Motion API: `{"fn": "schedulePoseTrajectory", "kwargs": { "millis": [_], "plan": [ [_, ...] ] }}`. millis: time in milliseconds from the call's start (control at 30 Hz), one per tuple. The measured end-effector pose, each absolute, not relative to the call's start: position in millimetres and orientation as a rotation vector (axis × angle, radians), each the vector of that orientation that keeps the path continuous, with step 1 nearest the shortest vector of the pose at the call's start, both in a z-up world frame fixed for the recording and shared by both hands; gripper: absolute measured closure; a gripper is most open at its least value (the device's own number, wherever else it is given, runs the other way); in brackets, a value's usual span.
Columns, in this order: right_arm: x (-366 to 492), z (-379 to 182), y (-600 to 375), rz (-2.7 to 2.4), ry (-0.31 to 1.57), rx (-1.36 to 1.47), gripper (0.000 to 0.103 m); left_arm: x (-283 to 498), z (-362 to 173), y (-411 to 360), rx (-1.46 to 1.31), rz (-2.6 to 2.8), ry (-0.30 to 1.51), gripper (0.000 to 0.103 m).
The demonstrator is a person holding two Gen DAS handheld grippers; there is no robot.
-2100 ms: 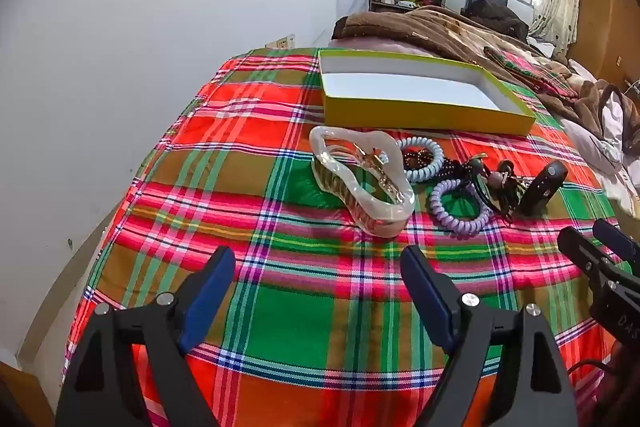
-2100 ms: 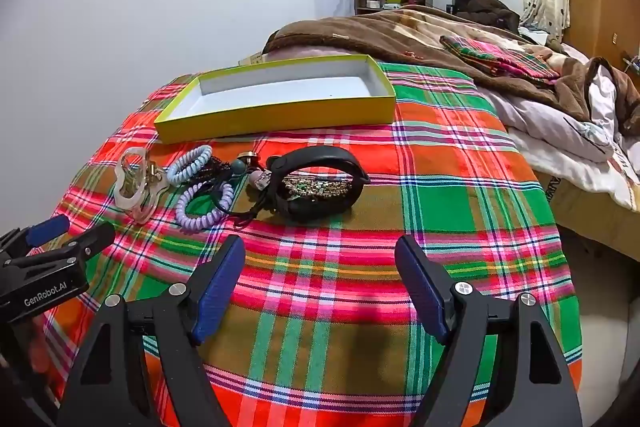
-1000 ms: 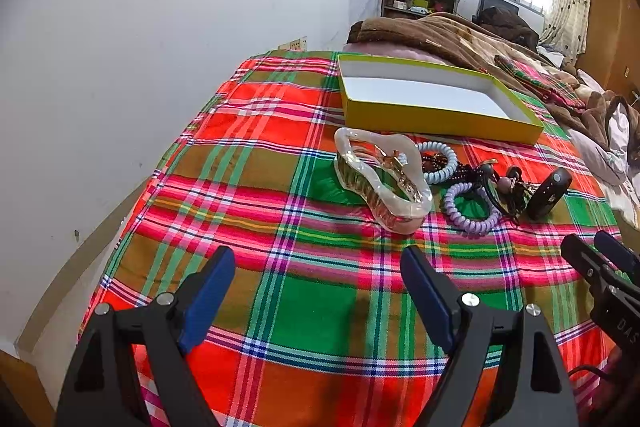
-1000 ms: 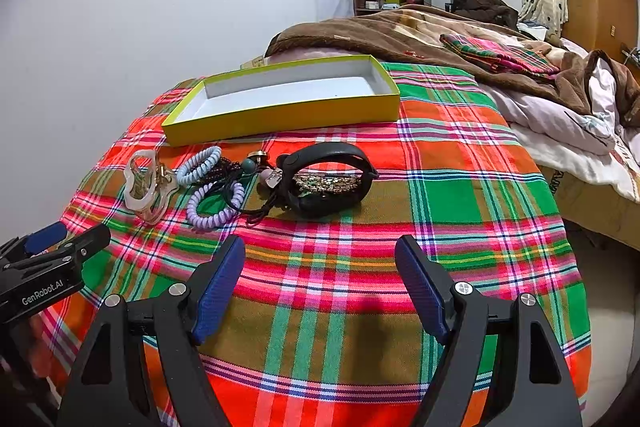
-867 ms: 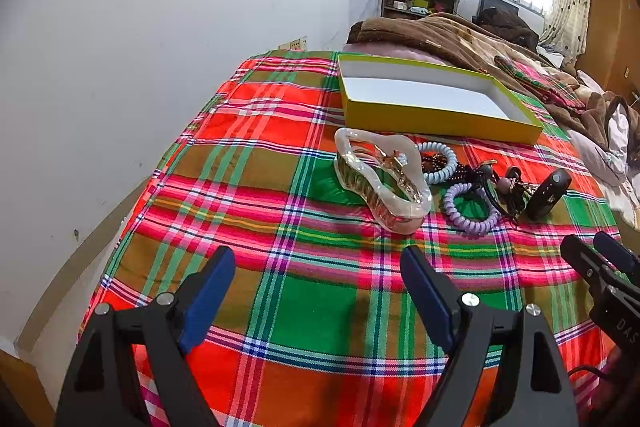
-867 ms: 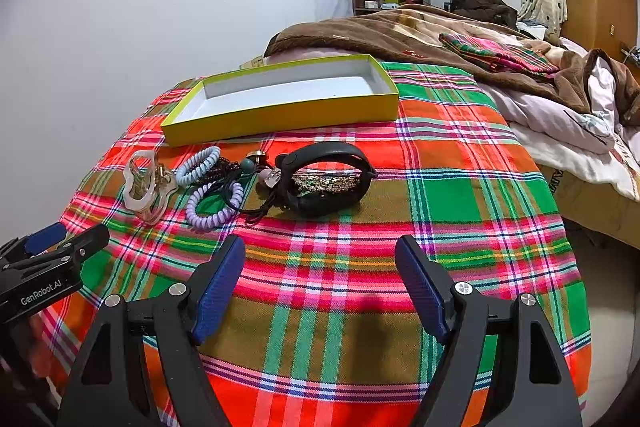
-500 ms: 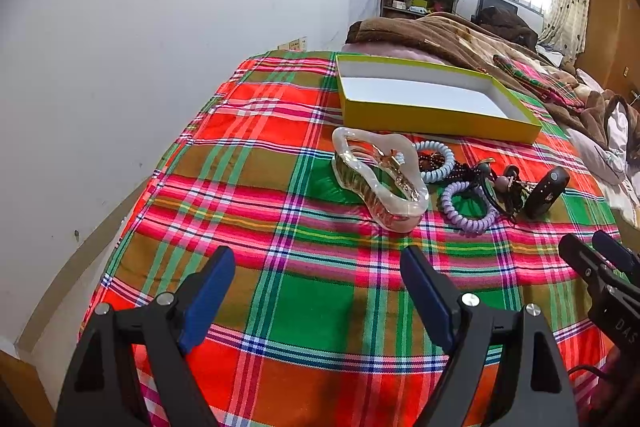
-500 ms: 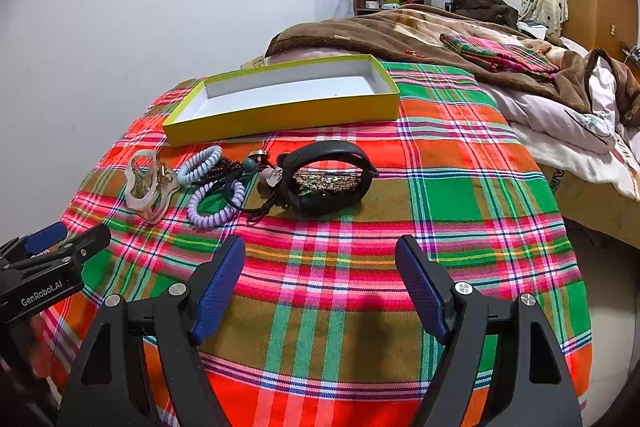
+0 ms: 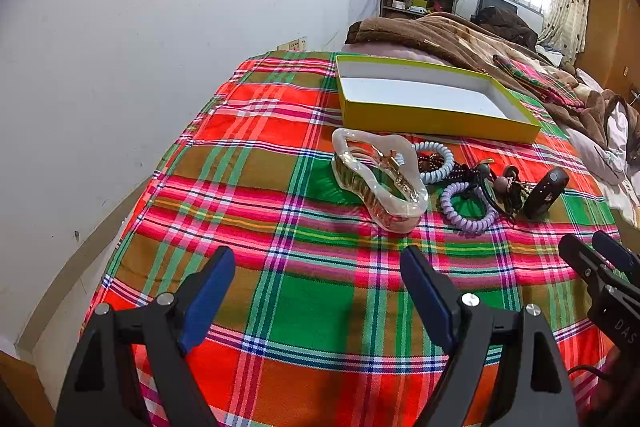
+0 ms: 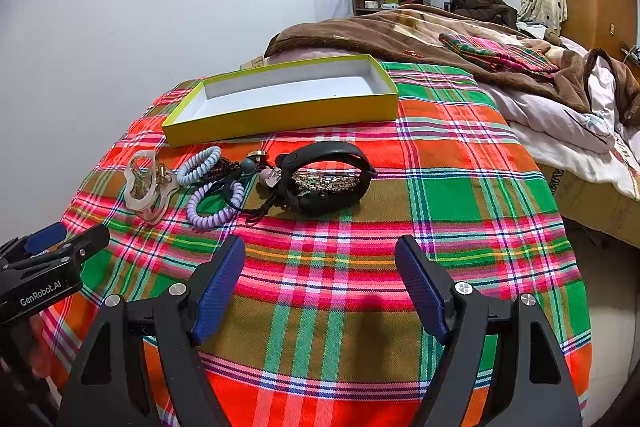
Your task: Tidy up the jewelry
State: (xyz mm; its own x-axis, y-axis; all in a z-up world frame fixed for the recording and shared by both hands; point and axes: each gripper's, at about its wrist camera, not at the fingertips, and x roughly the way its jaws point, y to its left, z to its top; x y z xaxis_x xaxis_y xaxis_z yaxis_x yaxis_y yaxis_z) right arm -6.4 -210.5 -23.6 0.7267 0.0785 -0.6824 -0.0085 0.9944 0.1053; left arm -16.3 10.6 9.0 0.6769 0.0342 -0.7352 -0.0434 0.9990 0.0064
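Observation:
An empty yellow box (image 9: pixel 432 115) (image 10: pixel 288 117) with a white inside lies on the plaid cloth. In front of it is a cluster: a clear hair claw (image 9: pixel 378 181) (image 10: pixel 146 185), a pale blue coil tie (image 9: pixel 438 163) (image 10: pixel 199 159), a lilac coil tie (image 9: pixel 466 211) (image 10: pixel 214 207), dark beads and cords (image 10: pixel 256 183), and a black band (image 10: pixel 332 177) ringing a glittery chain. My left gripper (image 9: pixel 316 287) hangs open short of the claw. My right gripper (image 10: pixel 320 275) hangs open short of the band. Both are empty.
The plaid cloth (image 9: pixel 280 227) covers the bed end, with a white wall close on the left. Brown blankets (image 10: pixel 400 31) and white bedding (image 10: pixel 560 131) lie behind and to the right. The cloth's right edge drops to the floor (image 10: pixel 600 307).
Both views have pulled back slightly from two seconds ago, then held almost still. Nothing on the cloth has moved and both grippers stay open.

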Motion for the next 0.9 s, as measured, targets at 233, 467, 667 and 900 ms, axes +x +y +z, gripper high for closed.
{"fn": "schedulePoseTrajectory", "kwargs": {
  "millis": [233, 467, 667, 900],
  "plan": [
    [-7, -24, -211, 0.048, 0.756, 0.097, 0.026, -16, 9, 10, -0.011, 0.042, 0.826, 0.017],
    [-7, -24, -212, 0.047, 0.754, 0.097, 0.026, -13, 8, 10, -0.012, 0.043, 0.825, 0.017],
    [-6, -24, -212, 0.048, 0.754, 0.096, 0.026, -9, 7, 9, -0.007, 0.037, 0.831, 0.017],
    [-4, -24, -213, 0.048, 0.756, 0.096, 0.026, -3, 7, 11, -0.003, 0.031, 0.841, 0.017]
  ]
}}
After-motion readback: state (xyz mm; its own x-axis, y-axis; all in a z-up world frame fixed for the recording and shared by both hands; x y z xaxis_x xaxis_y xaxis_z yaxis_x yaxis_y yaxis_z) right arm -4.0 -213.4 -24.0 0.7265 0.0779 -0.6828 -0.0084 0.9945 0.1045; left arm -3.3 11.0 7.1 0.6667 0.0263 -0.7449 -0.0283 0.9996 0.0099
